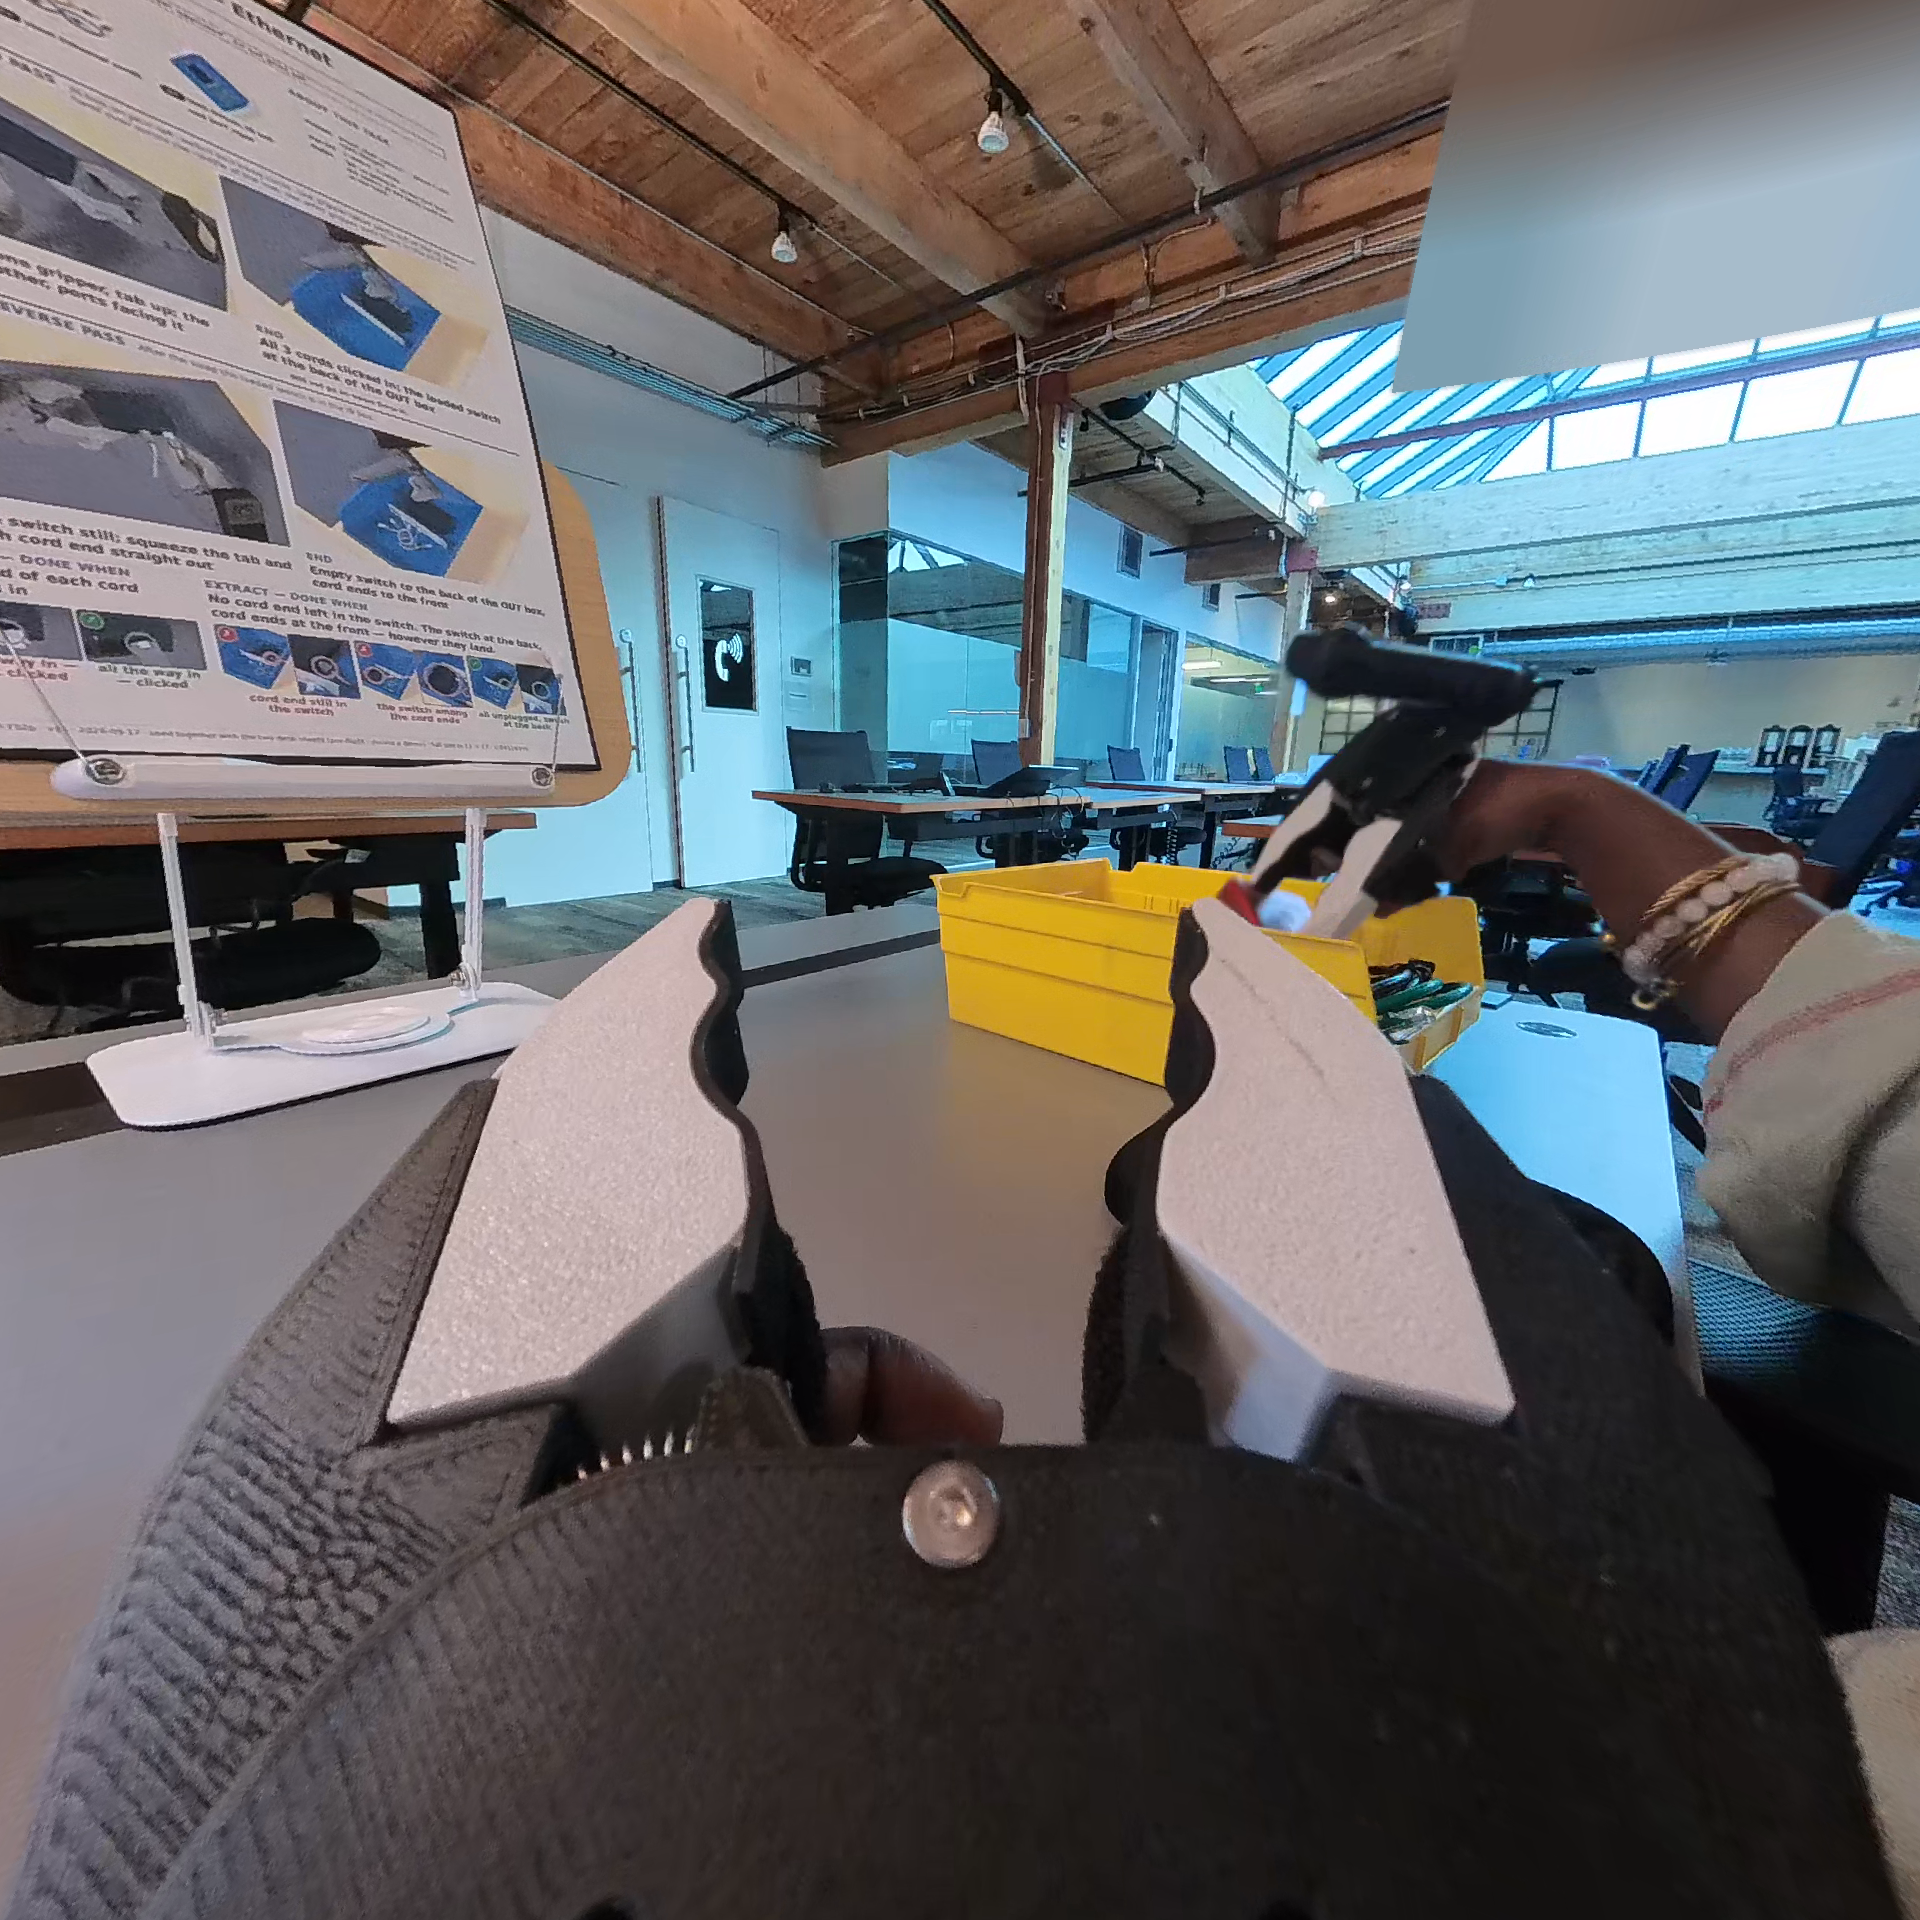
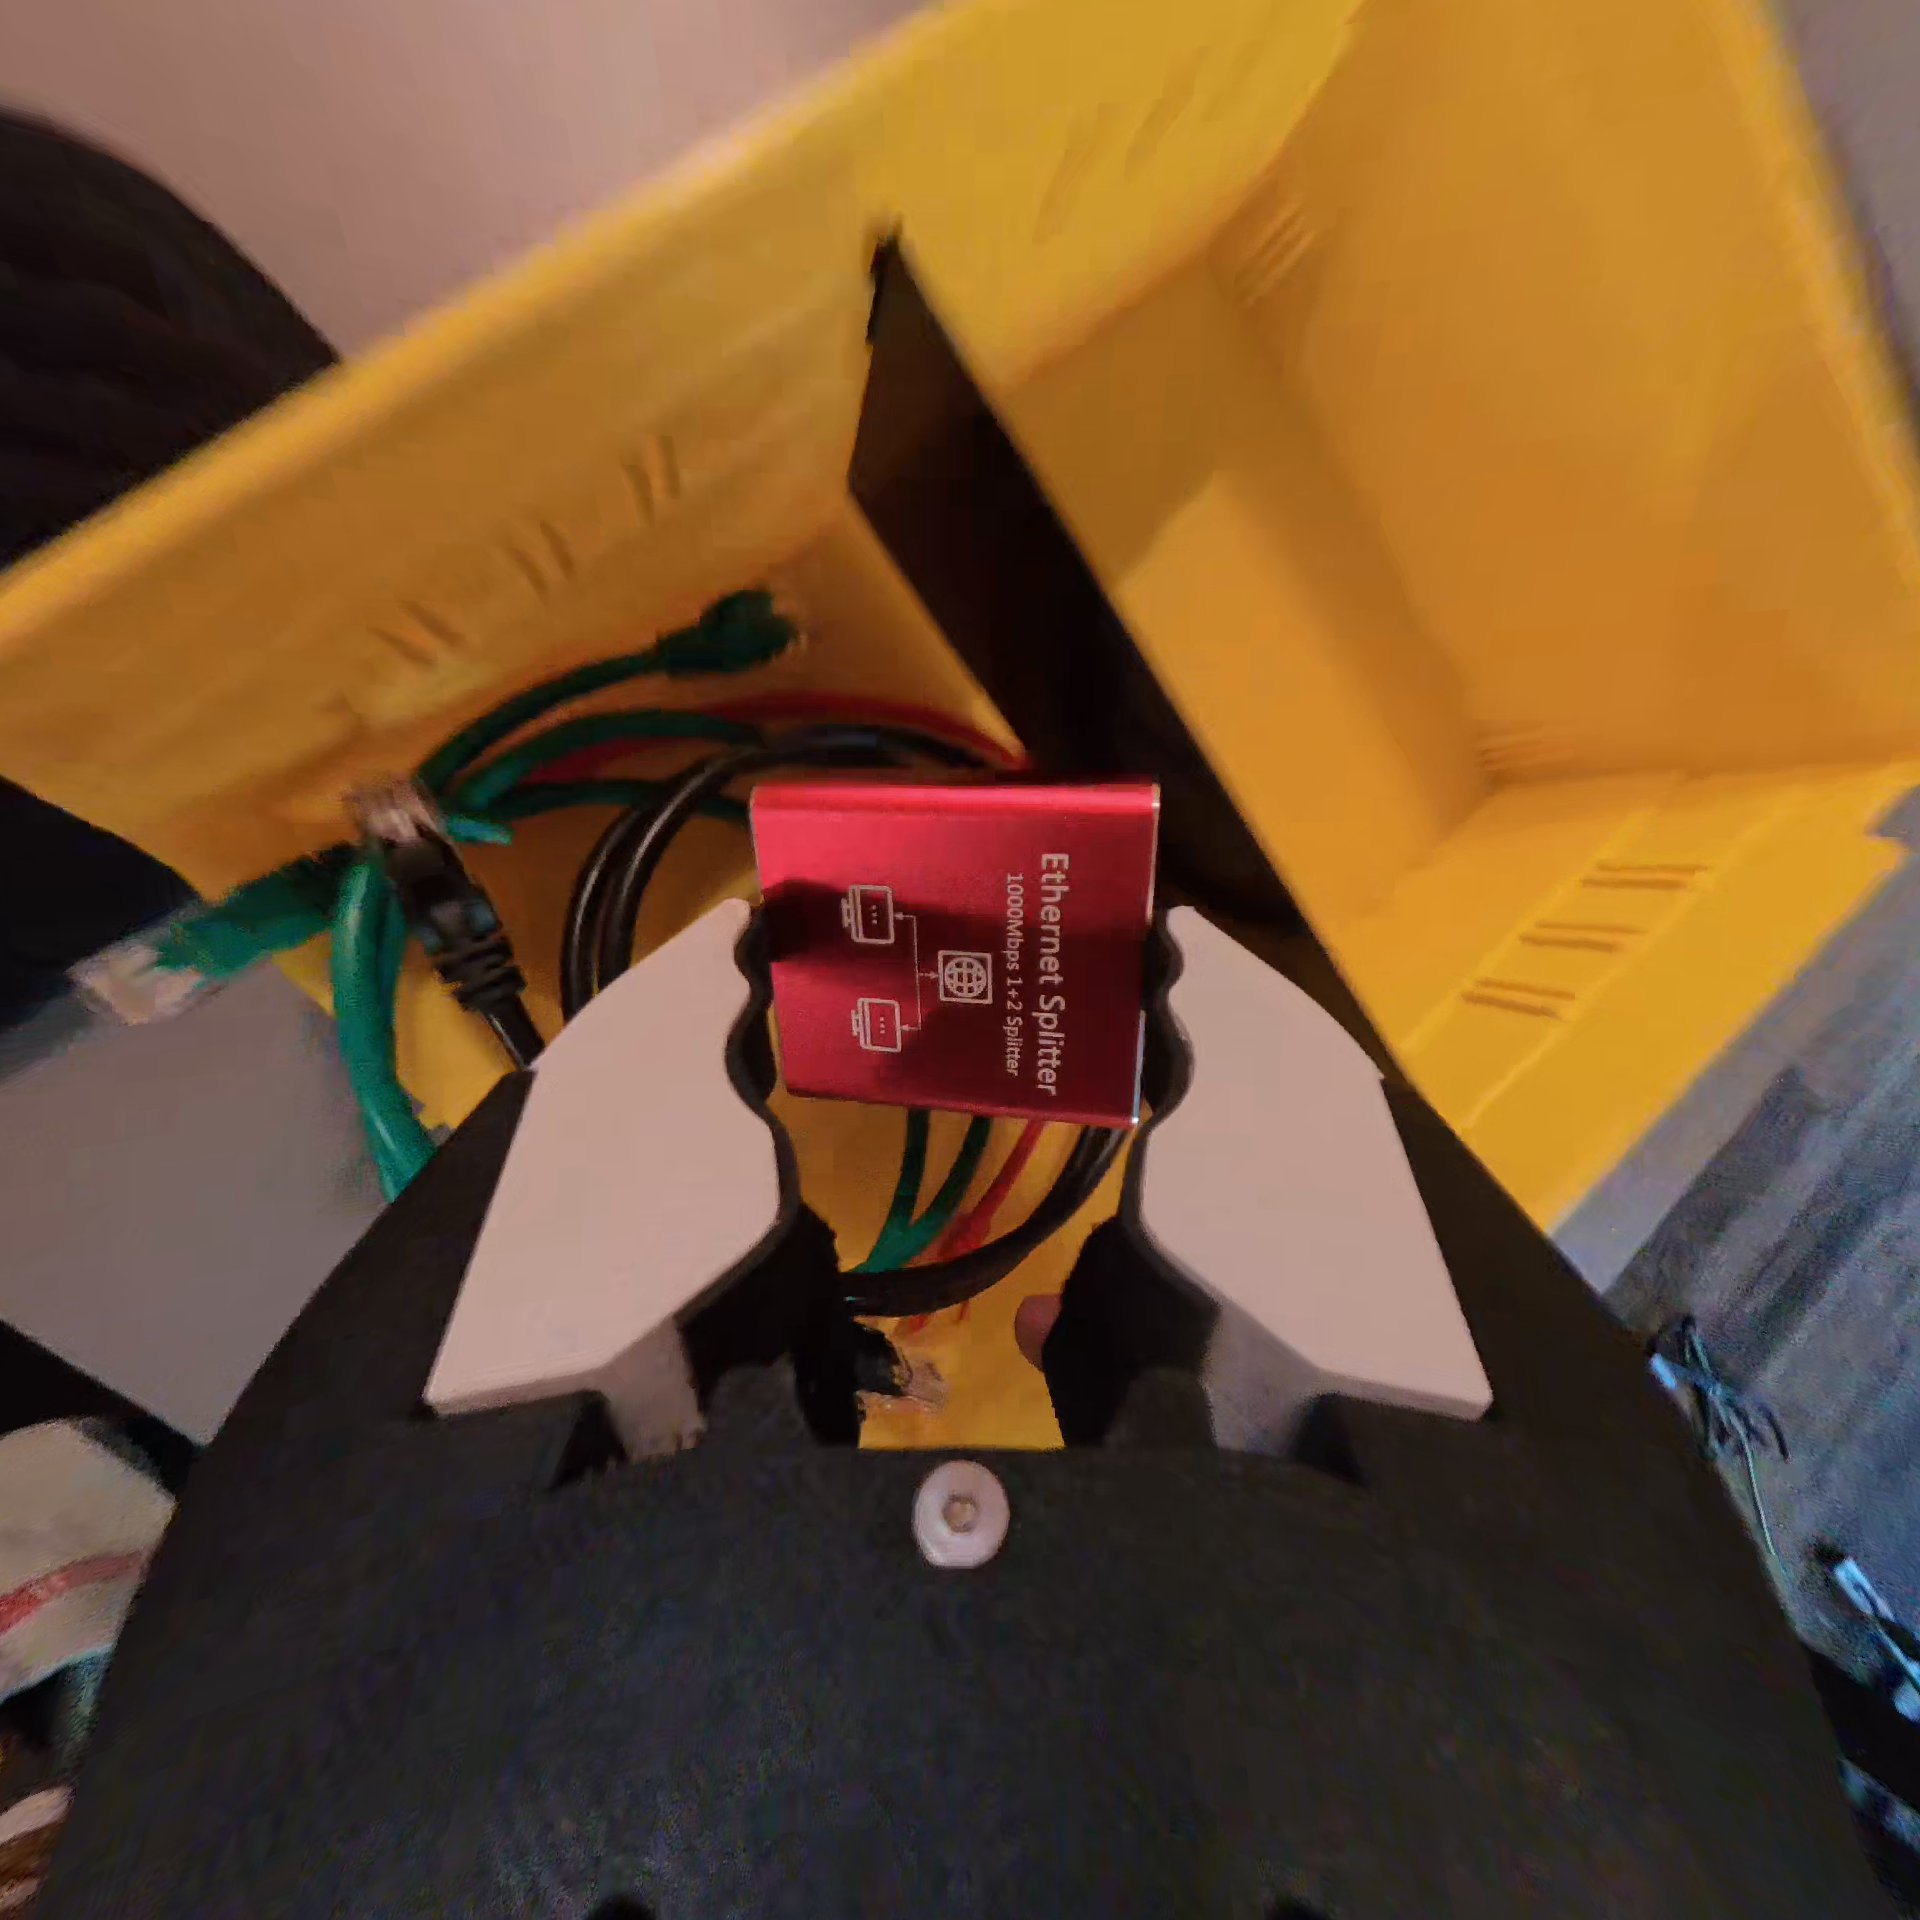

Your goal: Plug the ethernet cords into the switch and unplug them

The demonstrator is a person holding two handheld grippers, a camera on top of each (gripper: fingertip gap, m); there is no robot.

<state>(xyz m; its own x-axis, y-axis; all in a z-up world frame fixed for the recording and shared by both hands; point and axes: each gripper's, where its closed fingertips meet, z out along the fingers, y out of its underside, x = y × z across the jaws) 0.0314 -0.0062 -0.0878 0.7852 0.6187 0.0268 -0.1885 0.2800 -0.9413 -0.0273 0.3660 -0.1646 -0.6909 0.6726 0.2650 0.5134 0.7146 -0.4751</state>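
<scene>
In the right wrist view my right gripper point(image 2: 956, 925) is shut on a red switch point(image 2: 956, 997), with one finger on each side edge, holding it over a yellow bin point(image 2: 416, 499). Green cords point(image 2: 369, 997), a black cord point(image 2: 613, 862) and a red cord point(image 2: 997, 1174) lie coiled in the bin beneath it, with several plug ends loose. The switch's ports are hidden. In the left wrist view my left gripper point(image 1: 961, 935) is open and empty above the grey table point(image 1: 208, 1299). The right gripper point(image 1: 1320, 883) shows over the bin point(image 1: 1049, 966), farther off.
An instruction sheet point(image 1: 260, 416) on a white stand point(image 1: 281, 1049) sits at the table's left. A black divider point(image 2: 966, 499) separates the cord compartment from a compartment with nothing in it point(image 2: 1455, 520). A white surface point(image 1: 1558, 1101) lies right of the bin. Office desks and chairs are behind.
</scene>
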